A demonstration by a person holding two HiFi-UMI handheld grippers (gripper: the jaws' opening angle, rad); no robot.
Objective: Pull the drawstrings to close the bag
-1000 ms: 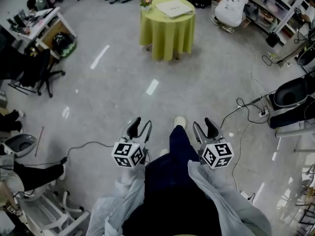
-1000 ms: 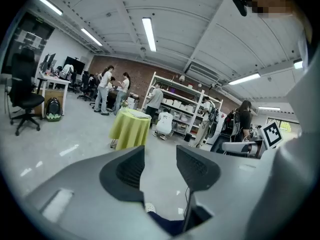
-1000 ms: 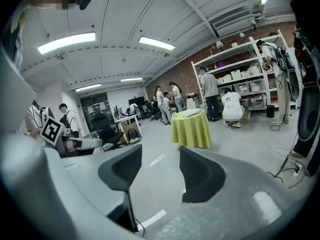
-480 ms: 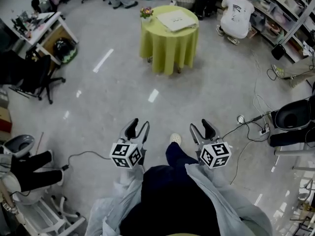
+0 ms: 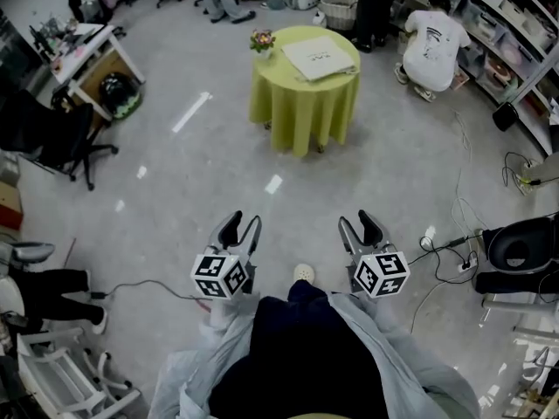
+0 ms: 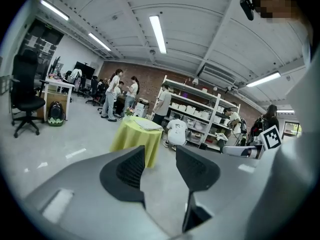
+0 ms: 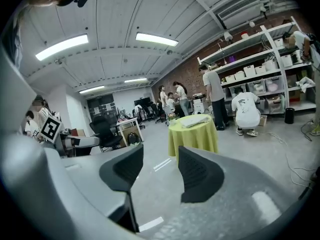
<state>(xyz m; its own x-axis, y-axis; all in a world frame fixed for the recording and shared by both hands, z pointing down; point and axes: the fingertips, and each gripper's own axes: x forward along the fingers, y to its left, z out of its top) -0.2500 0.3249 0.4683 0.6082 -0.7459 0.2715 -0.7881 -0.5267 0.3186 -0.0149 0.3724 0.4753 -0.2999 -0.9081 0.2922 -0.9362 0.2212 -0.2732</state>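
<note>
The left gripper (image 5: 245, 221) and the right gripper (image 5: 356, 221) are held side by side over the grey floor (image 5: 175, 199). Both point fwd and a little down, w/ a marker cube at the back of each. In the left gripper view the fingers (image 6: 131, 168) stand apart w/ a clear gap. Only floor shows between them, and they have just been closing a little. It is the same in the right gripper view: the fingers (image 7: 199, 174) are apart, nothing is between them, and they too have just been closing a little.

The task's thing is well apart from both pairs of fingers. Far ahead of them stands a round bench (image 5: 302, 103) w/ a yellow-green cloth, and on its top lies a flat white bag (image 5: 321, 58). It is too small here to be sure, so it is only prob. the bag. A small flower pot (image 5: 261, 40) stands on the same top, toward the left fingers' side, apart from the bag. In the head view the bench is ahead of the gap between the two grippers.

Beyond the bench, on the right fingers' side, a person in a white shirt (image 5: 434, 40) crouches before shelves (image 5: 524, 24). Far off on the left fingers' side is a black office chair (image 5: 52, 133). A cable (image 5: 148, 285) lies on the floor near the left gripper, outward of its fingers. One light shoe (image 5: 303, 273) shows between the grippers, behind the fingers.
</note>
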